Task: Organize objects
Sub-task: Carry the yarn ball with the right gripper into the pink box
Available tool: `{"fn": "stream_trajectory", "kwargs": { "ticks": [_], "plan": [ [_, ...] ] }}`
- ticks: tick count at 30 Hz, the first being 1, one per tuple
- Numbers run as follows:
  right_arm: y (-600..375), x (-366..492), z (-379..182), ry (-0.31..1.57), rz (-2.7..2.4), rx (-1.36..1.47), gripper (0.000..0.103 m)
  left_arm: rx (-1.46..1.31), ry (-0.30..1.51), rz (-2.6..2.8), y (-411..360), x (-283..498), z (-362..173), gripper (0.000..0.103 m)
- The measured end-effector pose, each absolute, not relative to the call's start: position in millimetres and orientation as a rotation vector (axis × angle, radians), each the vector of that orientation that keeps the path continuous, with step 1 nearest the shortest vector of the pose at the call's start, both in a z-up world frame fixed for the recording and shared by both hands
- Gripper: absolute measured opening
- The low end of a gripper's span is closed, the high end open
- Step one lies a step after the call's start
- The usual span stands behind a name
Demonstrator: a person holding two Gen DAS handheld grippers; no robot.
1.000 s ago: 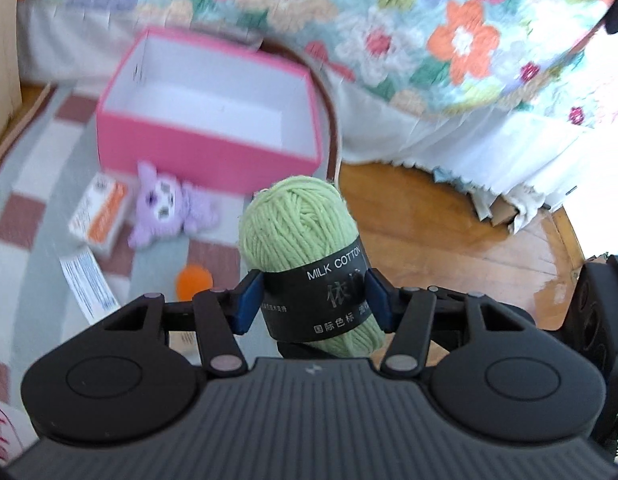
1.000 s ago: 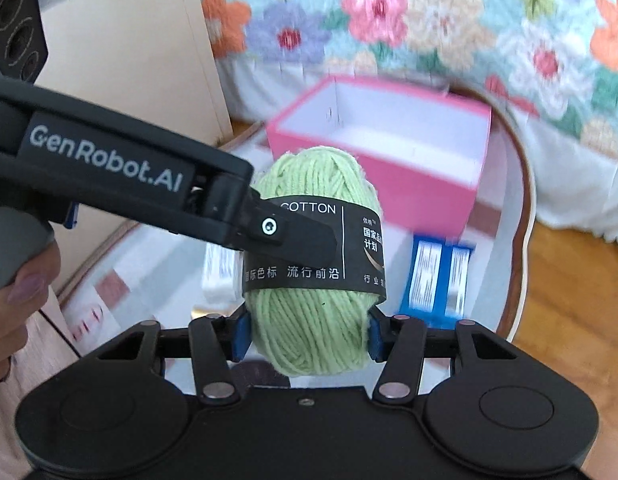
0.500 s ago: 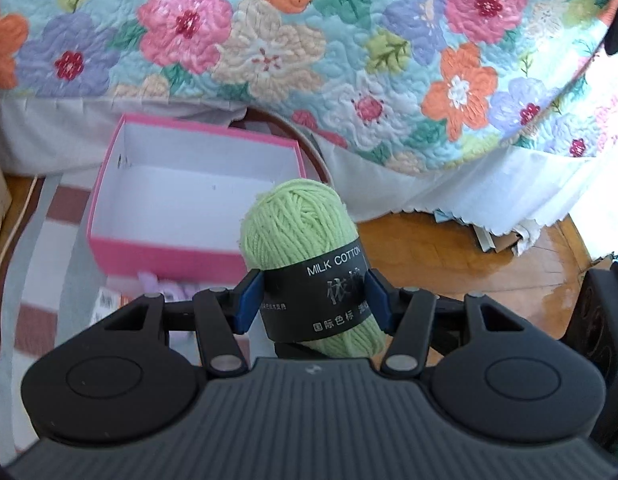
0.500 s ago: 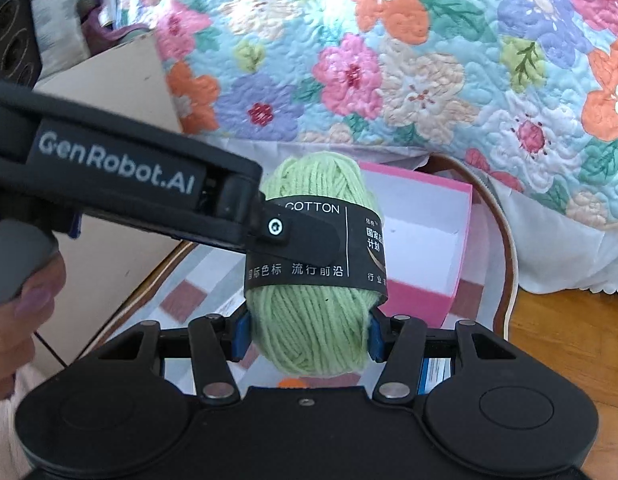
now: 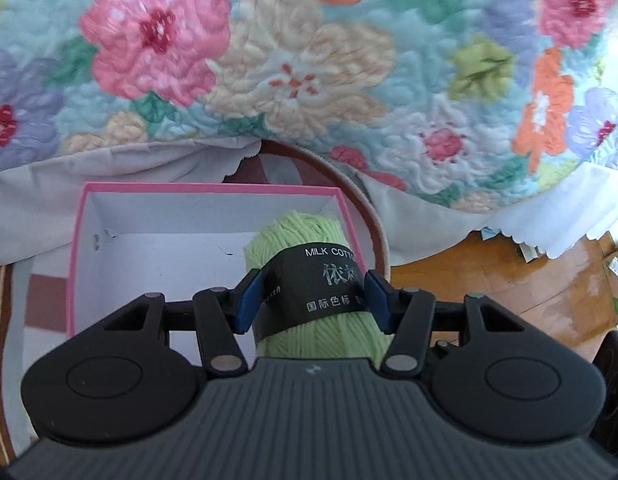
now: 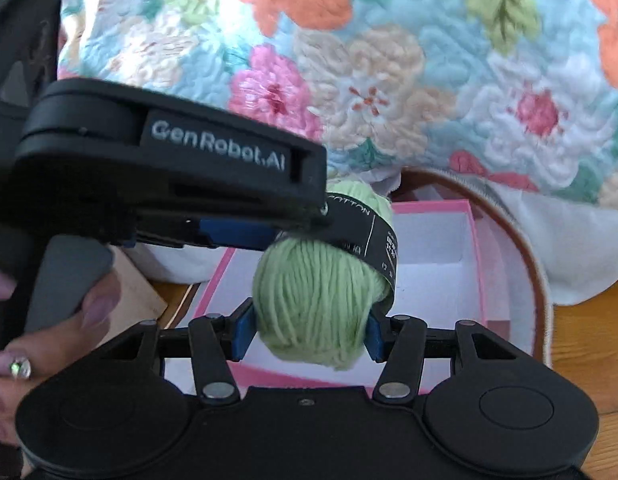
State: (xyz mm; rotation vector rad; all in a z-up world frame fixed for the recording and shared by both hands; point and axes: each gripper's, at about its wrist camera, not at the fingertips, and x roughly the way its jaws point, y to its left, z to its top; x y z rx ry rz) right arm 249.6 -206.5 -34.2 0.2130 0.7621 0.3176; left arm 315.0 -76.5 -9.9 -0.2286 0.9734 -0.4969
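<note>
Both the left gripper (image 5: pixel 313 296) and the right gripper (image 6: pixel 307 330) clamp 1 skein of green yarn (image 5: pixel 309 280), held above the open pink box (image 5: pixel 213 190) beside a floral quilt (image 5: pixel 293 72). The left pads grip the black label band (image 5: pixel 321 292); the right pads squeeze bare yarn. Done well, the skein goes low inside the walls, with 1 grip released first.
</note>
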Motion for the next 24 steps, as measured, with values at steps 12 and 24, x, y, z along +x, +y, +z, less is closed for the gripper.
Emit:
{"fn": "stream_trajectory", "kwargs": {
  "ticks": [12,24],
  "plan": [
    [-200.0,320.2,-103.9,0.840,0.115,-0.040,0.052,-0.302,1.069,-0.580,-106.9,393.1,-97.7,0.053],
    [-187.0,370.5,-135.3,1.015,0.135,-0.204,0.052,-0.415,1.204,-0.517,-103.6,428.1,-150.1,0.045]
  ]
}}
